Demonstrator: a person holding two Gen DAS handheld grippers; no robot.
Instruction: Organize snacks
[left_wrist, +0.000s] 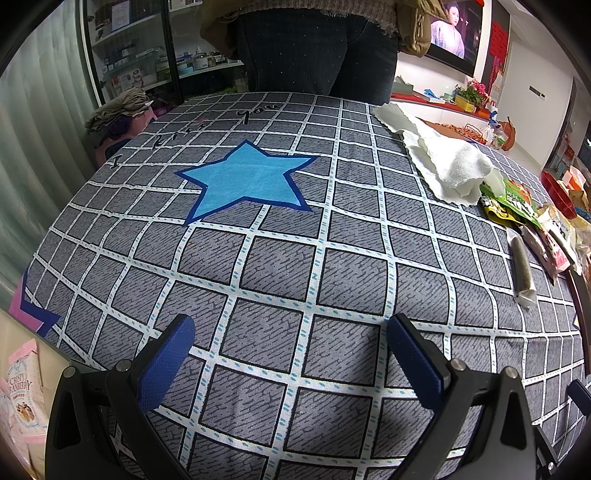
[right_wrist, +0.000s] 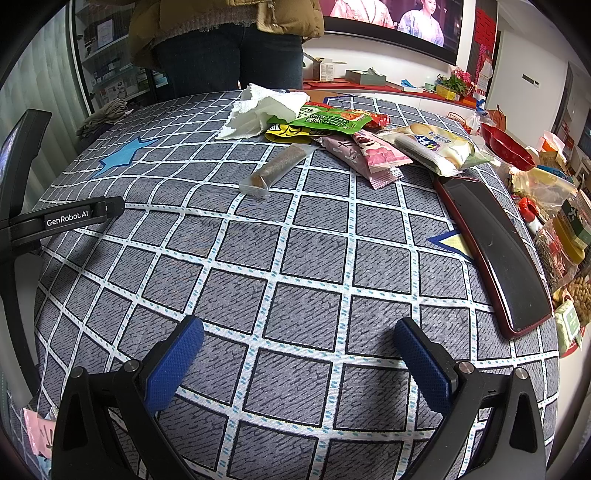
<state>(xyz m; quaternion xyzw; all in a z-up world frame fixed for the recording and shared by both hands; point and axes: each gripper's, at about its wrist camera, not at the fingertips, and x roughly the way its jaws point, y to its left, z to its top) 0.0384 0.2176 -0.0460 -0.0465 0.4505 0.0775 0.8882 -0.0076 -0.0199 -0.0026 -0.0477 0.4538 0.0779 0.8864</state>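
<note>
I hold both my left gripper (left_wrist: 290, 345) and right gripper (right_wrist: 299, 345) wide apart, empty, above the grey checked tablecloth (right_wrist: 295, 258); the pile of colourful plastic snack packets (right_wrist: 369, 144) lies far ahead beside a crumpled white paper towel (right_wrist: 266, 110)

Cloth on my counter (right_wrist: 295, 258): grey squares, white grid lines dashed light blue, one blue star (left_wrist: 245, 181). Paper towel (right_wrist: 266, 109): white. Snack packets: green (right_wrist: 325, 120), yellow (right_wrist: 288, 133), pink (right_wrist: 380, 155). Tray (right_wrist: 495, 247): black, red rim. My hand-held gripper (right_wrist: 299, 365) pads (right_wrist: 173, 369): blue; frames black.
</note>
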